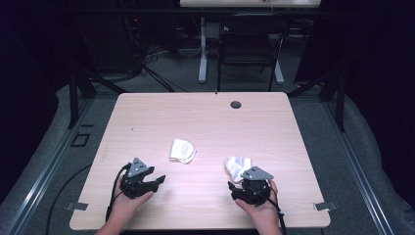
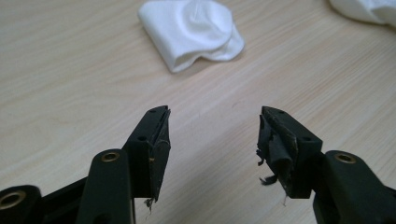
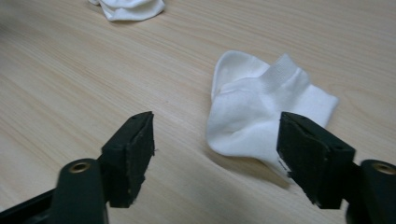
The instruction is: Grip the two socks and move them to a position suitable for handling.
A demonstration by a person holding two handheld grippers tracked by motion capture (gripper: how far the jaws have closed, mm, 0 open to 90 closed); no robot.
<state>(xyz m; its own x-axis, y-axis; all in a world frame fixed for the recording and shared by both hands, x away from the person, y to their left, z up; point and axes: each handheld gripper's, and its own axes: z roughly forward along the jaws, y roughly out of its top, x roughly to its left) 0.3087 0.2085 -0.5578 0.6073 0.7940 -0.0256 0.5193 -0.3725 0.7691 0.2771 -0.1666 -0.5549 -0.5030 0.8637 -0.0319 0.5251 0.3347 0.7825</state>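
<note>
Two white socks lie on the wooden table [image 1: 205,117]. One folded sock [image 1: 182,150] [image 2: 191,30] [image 3: 128,8] rests near the middle, ahead of my left gripper [image 1: 157,179] [image 2: 214,122], whose jaws stand open with nothing between them. The other sock [image 1: 237,167] [image 3: 261,109] [image 2: 369,9] lies crumpled just in front of my right gripper [image 1: 234,188] [image 3: 217,127]. That gripper is open too, and its right jaw overlaps the sock's edge in the right gripper view; no pad presses on it. Both grippers sit low near the table's front edge, each held in a hand.
A round cable hole [image 1: 236,104] sits near the table's far edge. Beyond the table stand a black chair [image 1: 249,46] and a white desk leg [image 1: 202,54]. Metal brackets [image 1: 77,206] mark the front corners.
</note>
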